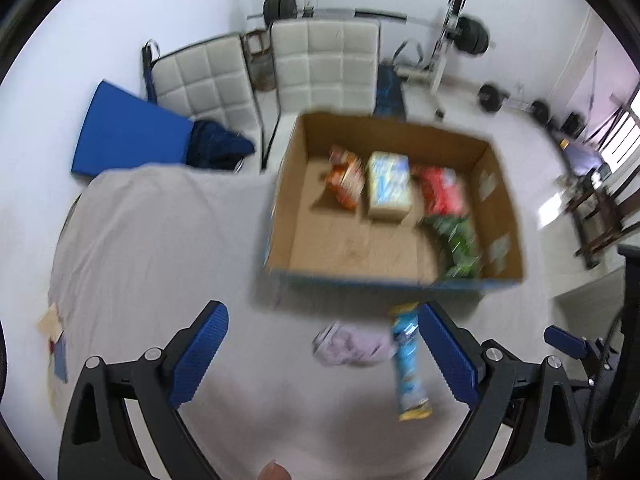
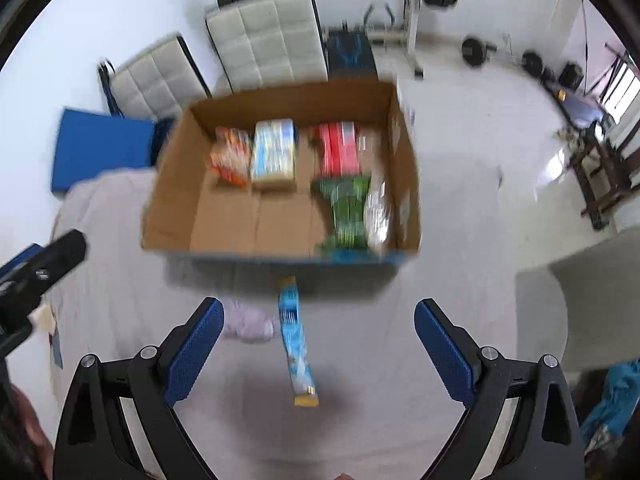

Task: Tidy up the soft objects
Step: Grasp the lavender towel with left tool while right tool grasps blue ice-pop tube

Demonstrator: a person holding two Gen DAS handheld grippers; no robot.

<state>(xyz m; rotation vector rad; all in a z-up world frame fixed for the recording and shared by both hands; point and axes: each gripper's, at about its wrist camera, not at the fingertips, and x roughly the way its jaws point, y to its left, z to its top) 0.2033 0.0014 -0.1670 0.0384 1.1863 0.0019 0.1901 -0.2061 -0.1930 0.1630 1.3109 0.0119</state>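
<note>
An open cardboard box [image 1: 500, 208] [image 2: 168, 200] stands on a table covered with a pale cloth. Inside lie an orange packet [image 1: 346, 182] [image 2: 230, 158], a light blue and white pack [image 1: 390, 188] [image 2: 276, 154], a red packet [image 1: 444, 194] [image 2: 340, 148] and a green packet [image 1: 456, 244] [image 2: 348, 212]. In front of the box on the cloth lie a long blue snack packet [image 1: 408, 356] [image 2: 296, 340] and a small pale lilac pouch [image 1: 348, 346] [image 2: 250, 322]. My left gripper [image 1: 322, 354] is open and empty above them. My right gripper [image 2: 320, 350] is open and empty, with the blue packet between its fingers below.
Two white padded chairs [image 1: 324, 64] [image 2: 266, 36] stand behind the table. A blue mat [image 1: 128, 132] [image 2: 102, 144] leans at the left. Weight bench and barbell [image 1: 460, 32] stand at the back. Dark wooden furniture [image 2: 600, 168] is at the right. Paper scraps [image 1: 54, 340] lie at the cloth's left edge.
</note>
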